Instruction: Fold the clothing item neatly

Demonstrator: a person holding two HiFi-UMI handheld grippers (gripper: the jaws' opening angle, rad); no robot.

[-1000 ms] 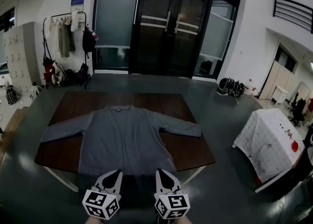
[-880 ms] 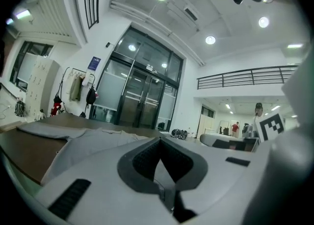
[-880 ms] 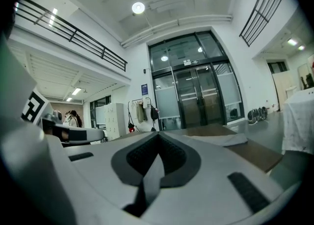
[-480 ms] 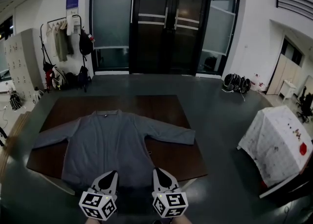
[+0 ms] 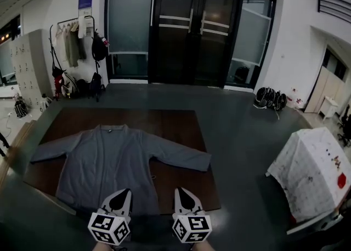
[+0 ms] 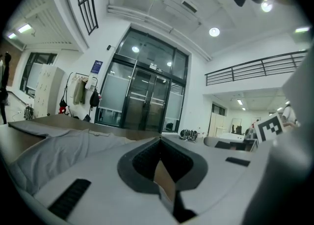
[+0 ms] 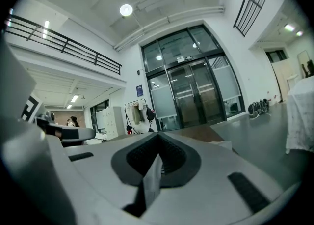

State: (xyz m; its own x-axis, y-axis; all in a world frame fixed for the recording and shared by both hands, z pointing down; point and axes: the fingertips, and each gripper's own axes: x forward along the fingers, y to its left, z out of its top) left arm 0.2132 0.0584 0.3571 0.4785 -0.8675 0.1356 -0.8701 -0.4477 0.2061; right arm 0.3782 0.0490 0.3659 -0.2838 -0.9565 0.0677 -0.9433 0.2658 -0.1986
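Far left by the wall: lockers [image 5: 26, 61], doors shut, contents hidden. Next to them a coat rack [image 5: 71, 25] with several jackets and a dark bag hanging on it. Bags [image 5: 77, 85] sit on the floor under it, contents not visible.

Brown table [image 5: 181, 126] in the middle of the floor. Grey long-sleeved top [image 5: 107, 159] lies flat on its left half, unfolded, collar toward the far edge, hem at the near edge. Left sleeve runs out to the table's left edge. Right sleeve lies across the middle of the table toward the right edge and stops short of it. The right half of the table beyond the sleeve shows bare wood.

Left gripper [image 5: 124, 192] is at the near edge, over the top's hem; jaws fully closed, nothing between them. Cannot tell if it touches the cloth. In the left gripper view the top [image 6: 54, 148] spreads out just left of the closed jaws.

Right gripper [image 5: 179, 192] is just beside it, at the near edge, right of the hem; jaws pressed together, holding nothing. The right gripper view looks across the table [image 7: 198, 133] toward the doors.

Dark glass doors [image 5: 192, 30] behind the table's far edge. A pile of dark items [image 5: 270, 98] against the right wall, too small to identify. At far right, a separate stand covered by a white stained cloth [image 5: 310, 170], well apart from the table.
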